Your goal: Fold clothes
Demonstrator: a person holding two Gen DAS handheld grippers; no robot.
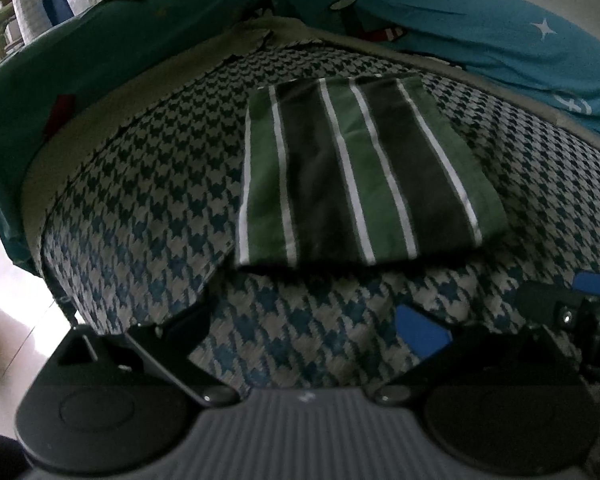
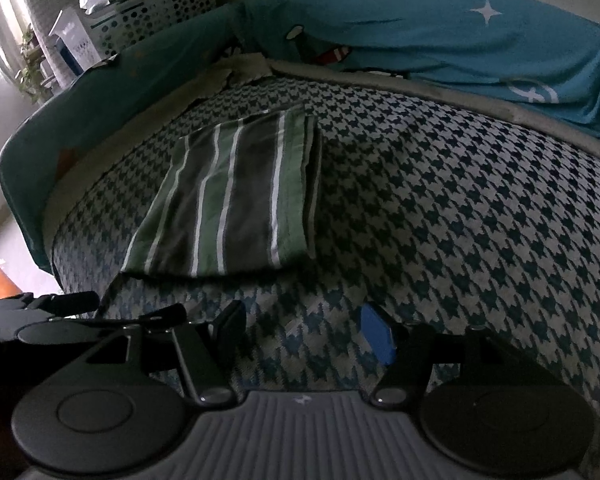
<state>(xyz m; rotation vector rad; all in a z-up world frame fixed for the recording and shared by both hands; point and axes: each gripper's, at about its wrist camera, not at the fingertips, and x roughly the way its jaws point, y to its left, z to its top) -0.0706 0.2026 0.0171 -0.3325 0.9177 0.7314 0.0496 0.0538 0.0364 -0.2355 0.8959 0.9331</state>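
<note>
A folded green striped garment [image 1: 355, 176] (dark and green bands split by white lines) lies flat on a houndstooth-covered sofa seat [image 2: 459, 208], ahead of both pairs of jaws and touched by neither. The left gripper [image 1: 311, 320] and the right gripper [image 2: 303, 332] each hang low over the seat's front edge, jaws spread with nothing between them. A teal blanket [image 2: 459, 48] drapes the backrest beyond the garment.
</note>
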